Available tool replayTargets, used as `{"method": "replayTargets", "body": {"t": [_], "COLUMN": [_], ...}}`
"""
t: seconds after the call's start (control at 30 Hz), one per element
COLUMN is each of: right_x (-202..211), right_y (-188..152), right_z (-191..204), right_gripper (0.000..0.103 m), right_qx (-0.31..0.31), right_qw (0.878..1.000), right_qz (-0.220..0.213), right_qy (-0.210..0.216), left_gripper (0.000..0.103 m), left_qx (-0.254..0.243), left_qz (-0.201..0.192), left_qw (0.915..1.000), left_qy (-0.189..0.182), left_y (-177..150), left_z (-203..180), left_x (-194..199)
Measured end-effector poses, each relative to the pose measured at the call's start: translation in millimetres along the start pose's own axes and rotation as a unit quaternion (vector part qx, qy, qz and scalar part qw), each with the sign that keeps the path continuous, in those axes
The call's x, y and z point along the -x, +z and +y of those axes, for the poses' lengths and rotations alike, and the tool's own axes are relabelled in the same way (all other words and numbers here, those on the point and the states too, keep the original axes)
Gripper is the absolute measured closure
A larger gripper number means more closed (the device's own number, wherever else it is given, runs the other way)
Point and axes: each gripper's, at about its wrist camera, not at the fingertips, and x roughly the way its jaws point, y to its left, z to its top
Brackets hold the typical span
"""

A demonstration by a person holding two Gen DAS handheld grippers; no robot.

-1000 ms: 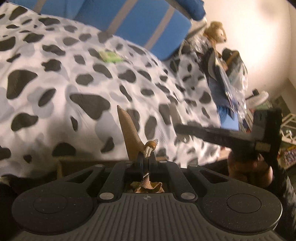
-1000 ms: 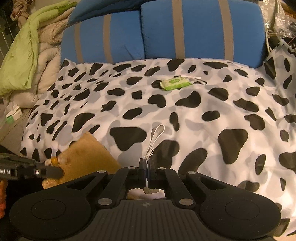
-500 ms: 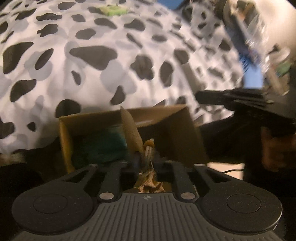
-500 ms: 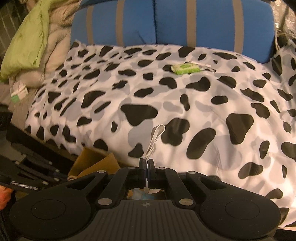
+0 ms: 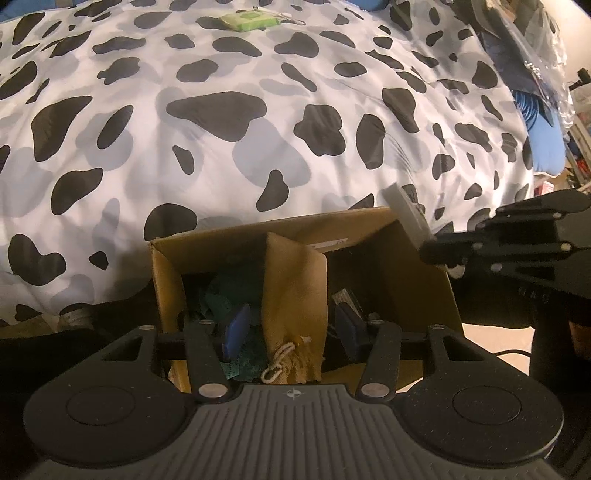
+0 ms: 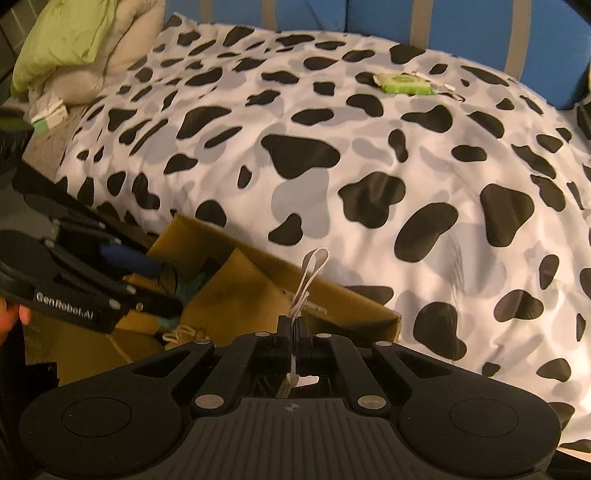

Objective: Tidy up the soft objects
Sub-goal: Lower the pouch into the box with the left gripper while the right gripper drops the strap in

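A tan drawstring pouch [image 5: 295, 295] drops free between the spread fingers of my left gripper [image 5: 291, 332], over an open cardboard box [image 5: 417, 280] beside the bed. Teal fabric [image 5: 218, 295] lies inside the box. My left gripper is open and shows from the side in the right wrist view [image 6: 162, 284], where the pouch [image 6: 229, 291] and box [image 6: 351, 306] also appear. My right gripper [image 6: 293, 328] is shut on a thin white pouch with a white cord loop [image 6: 314, 266], just right of the box. It shows in the left wrist view [image 5: 439, 251] holding the grey-white piece [image 5: 406, 214].
A cow-print duvet [image 5: 221, 110] covers the bed behind the box. A green wipes pack [image 5: 251, 20] lies far back on it. Blue striped cushions [image 6: 461, 18] line the headboard. Green and beige bedding [image 6: 74, 37] is piled at the left. Clutter stands at the right [image 5: 535, 55].
My left gripper has swung down over the box and opened, releasing the tan pouch. My right gripper has moved left toward the box, still shut on the white pouch.
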Motion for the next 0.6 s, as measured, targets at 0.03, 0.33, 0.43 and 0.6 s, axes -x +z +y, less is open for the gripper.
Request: {"method": "replayTargets", "body": {"t": [0.03,0.33,0.43,0.6], "right_x": [-1.1,-12.5,-13.4,-18.3], "right_y": [0.0,-2.5,-1.8,-3.3], "right_z": [0.4,12.3,11.9,14.4], "right_gripper": [0.099,0.02,0.01,0.003], "right_qx": [0.002,0.038,0.039,0.047], "right_qw": [1.0,0.999,0.998,0.997], "right_qz": [0.004,0.036,0.039,0.053], "right_qy": [0.001,-0.007,-0.012,-0.017], "left_gripper": [0.053,0.053,0.053,0.053], "left_qx": [0.001,0.004,0.003,0.003], "left_qz": [-0.001,-0.001,0.0,0.001], "left_qw": [1.0,1.0,1.0,1.0], "left_qy": [0.0,0.005,0.007,0.008], "left_y": [-0.1,0.4,0.2,0.8], "left_z": [0.5,0.9,0.2,-0.1], "left_x": [0.3,-0.6,-1.3,-1.8]}}
